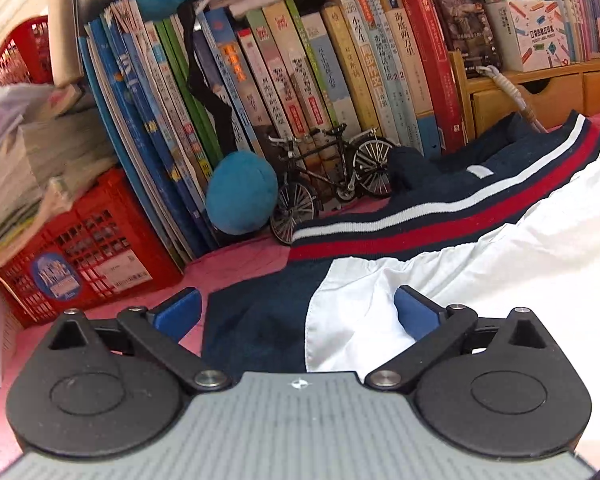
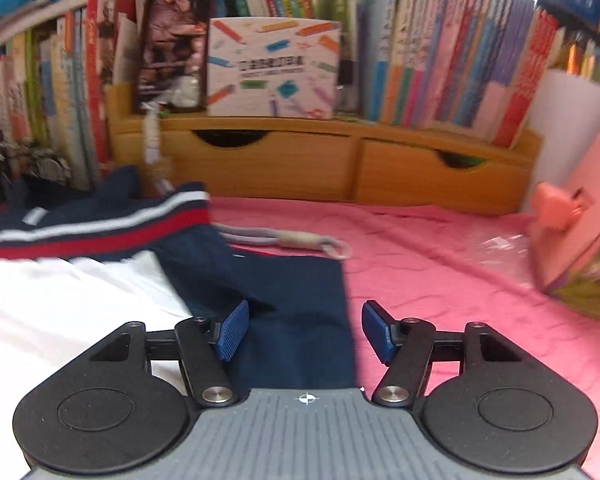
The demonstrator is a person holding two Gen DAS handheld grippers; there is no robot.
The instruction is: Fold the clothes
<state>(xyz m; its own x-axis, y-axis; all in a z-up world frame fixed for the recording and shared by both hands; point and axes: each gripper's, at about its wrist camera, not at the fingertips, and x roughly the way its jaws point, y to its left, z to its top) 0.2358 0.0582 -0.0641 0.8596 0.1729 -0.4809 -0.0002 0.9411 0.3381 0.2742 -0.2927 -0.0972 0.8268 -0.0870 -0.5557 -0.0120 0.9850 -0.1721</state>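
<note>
A navy-and-white jacket with a red, white and navy striped knit hem (image 1: 400, 220) lies spread on the pink quilted cloth surface (image 2: 440, 264), filling the centre and right of the left wrist view and the left half of the right wrist view. Its striped band runs across the middle of both pictures, in front of a row of upright books (image 1: 300, 80) and a low wooden drawer unit (image 2: 340, 160).

The left gripper (image 1: 298, 316) hangs just over the seam where navy meets white, at the bottom centre of its frame; its jaws stand wide apart and press on nothing, though cloth lies below the gap. The right gripper (image 2: 305, 330) sits over a flat navy panel of the jacket, likely a sleeve or side edge, near the cloth's right border; its jaws are parted too, with navy fabric between them but not pinched.

This looks like a moment between folds: both jaws free, a section laid down, the garment not yet compact. The next move would call for picking fresh grip points on an outer edge, closing on one layer, and carrying it over the white body. A grey drawstring cord with a ring end (image 2: 292, 240) lies just beyond the navy panel and could snag.
</note>
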